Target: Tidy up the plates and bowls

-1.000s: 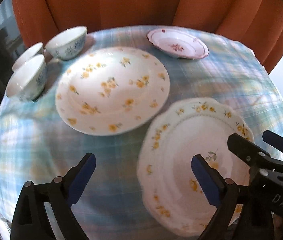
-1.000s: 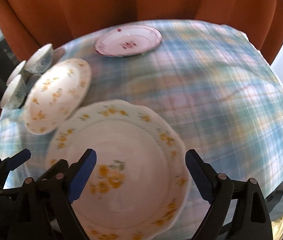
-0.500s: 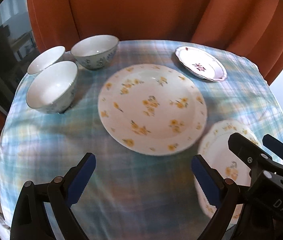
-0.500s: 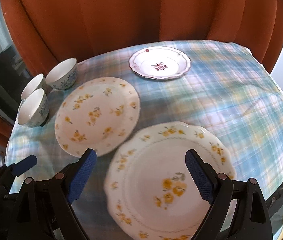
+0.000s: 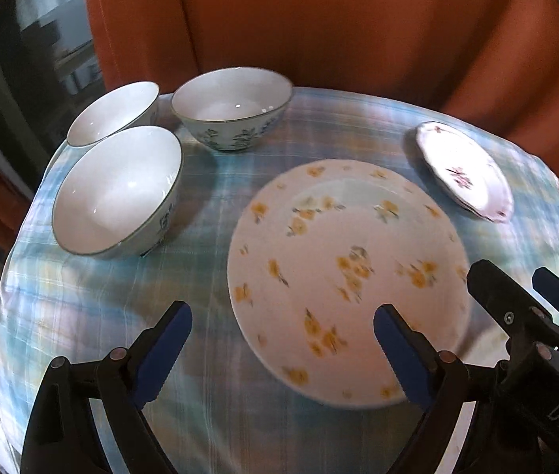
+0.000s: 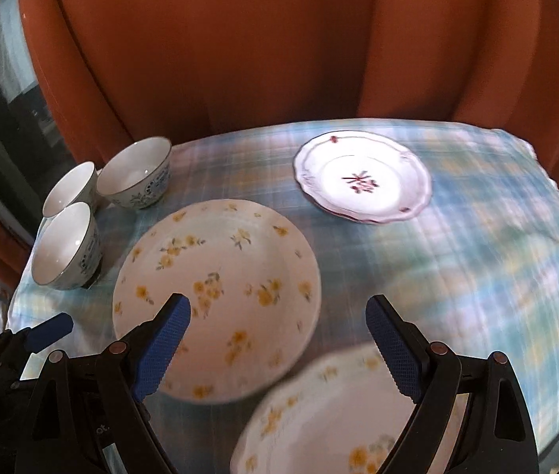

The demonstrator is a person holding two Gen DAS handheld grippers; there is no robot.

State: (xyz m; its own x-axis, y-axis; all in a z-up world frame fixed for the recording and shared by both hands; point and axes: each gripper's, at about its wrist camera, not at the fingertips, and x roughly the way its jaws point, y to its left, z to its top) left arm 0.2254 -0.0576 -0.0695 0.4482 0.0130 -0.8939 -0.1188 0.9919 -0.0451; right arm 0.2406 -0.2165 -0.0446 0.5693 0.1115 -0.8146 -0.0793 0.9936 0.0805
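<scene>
Both tongs hang above a round surface under a blue plaid cloth, angled down at it, with orange curtains behind.

The left tongs stand wide, their jaws closing a little, and nothing is between the blue pads. The big plate with yellow flowers lies flat on the cloth below them; its near left rim falls in the gap between the fingers, and the right finger crosses its near edge in that view. No pad touches it.

The right tongs are open wide too and grip nothing. In their view the same big plate lies under the left finger and reaches towards the middle of the gap. A second yellow-flowered plate with a scalloped rim sits nearest, low between the fingers and running out of the bottom of the view; it lies just beside the big plate, whether touching I cannot tell.

The small plate with a dark red sprig rests at the far side, well apart from both tongs. Three bowls stand upright in a tight cluster at the far left edge, near the big plate but clear of it.

In the left view the right tongs show at the right edge, side by side with the left.
</scene>
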